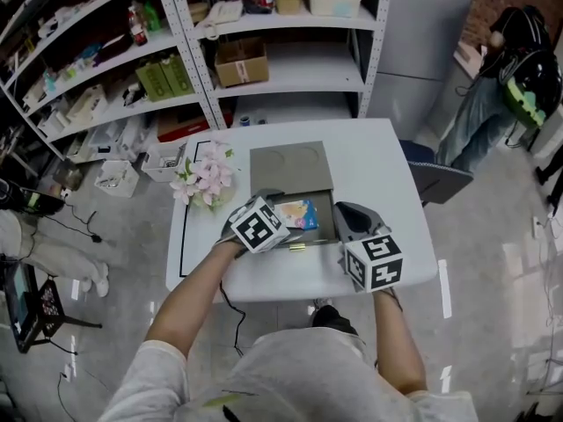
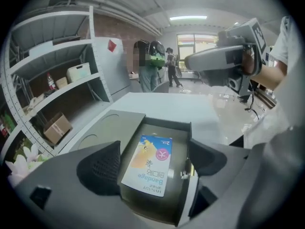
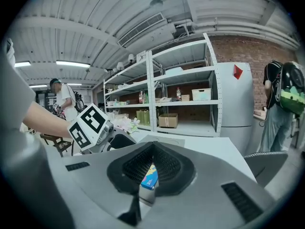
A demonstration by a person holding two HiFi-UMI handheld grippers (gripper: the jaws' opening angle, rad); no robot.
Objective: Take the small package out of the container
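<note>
A grey container (image 1: 322, 207) sits on the white table (image 1: 387, 165), its lid (image 1: 286, 165) lying open toward the shelves. The small package (image 2: 148, 163), a flat bandage pack printed blue and orange, lies flat on the container's floor and also shows in the head view as the package (image 1: 297, 214). My left gripper (image 2: 155, 162) hangs just above it. Its jaws stand wide open, one on either side of the pack, with neither pad touching it. My right gripper (image 1: 350, 221) is by the container's right edge. Its jaws meet at the tips, and the pack (image 3: 150, 178) shows through the slit below them.
Pink artificial flowers (image 1: 204, 178) lie on the table's left side. Metal shelves (image 1: 264, 60) with boxes and bottles stand behind the table. A grey chair (image 1: 435, 178) and a person (image 1: 510, 86) are off to the right.
</note>
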